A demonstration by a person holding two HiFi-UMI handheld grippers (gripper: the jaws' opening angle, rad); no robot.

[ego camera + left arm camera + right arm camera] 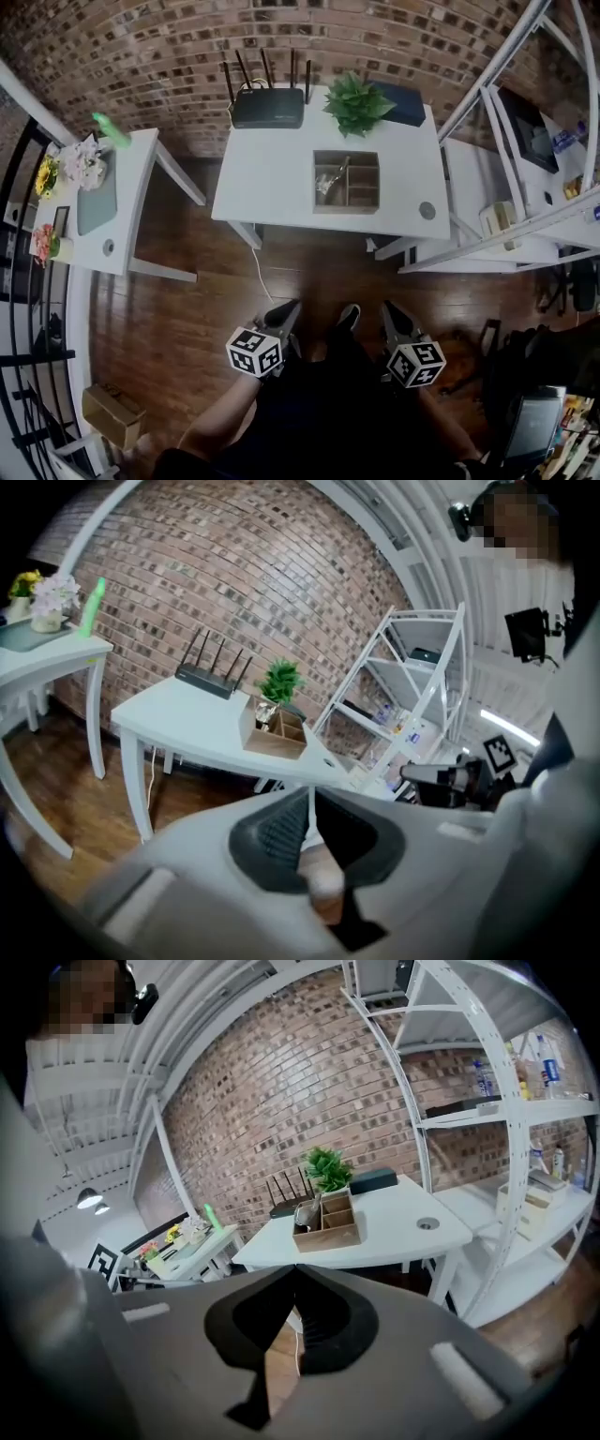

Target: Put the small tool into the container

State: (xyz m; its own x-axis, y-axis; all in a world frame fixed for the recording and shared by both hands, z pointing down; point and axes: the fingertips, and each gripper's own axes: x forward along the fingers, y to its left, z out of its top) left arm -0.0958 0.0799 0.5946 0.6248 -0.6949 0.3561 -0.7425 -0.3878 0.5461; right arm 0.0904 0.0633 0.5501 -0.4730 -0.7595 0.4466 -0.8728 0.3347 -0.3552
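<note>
Compartmented light wooden container (pixel 349 209) on white table (pixel 272 178)

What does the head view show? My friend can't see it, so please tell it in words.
Seen from above, a person holds the left gripper and the right gripper over a dark wooden floor, not yet at a white table. On the table stand a wooden box with compartments, a black router and a green plant.

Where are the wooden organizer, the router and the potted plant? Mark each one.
wooden organizer (pixel 349 209), head view, on its front wall.
router (pixel 268 108), head view, on the top of its black body.
potted plant (pixel 356 101), head view, on its green leaves.
</note>
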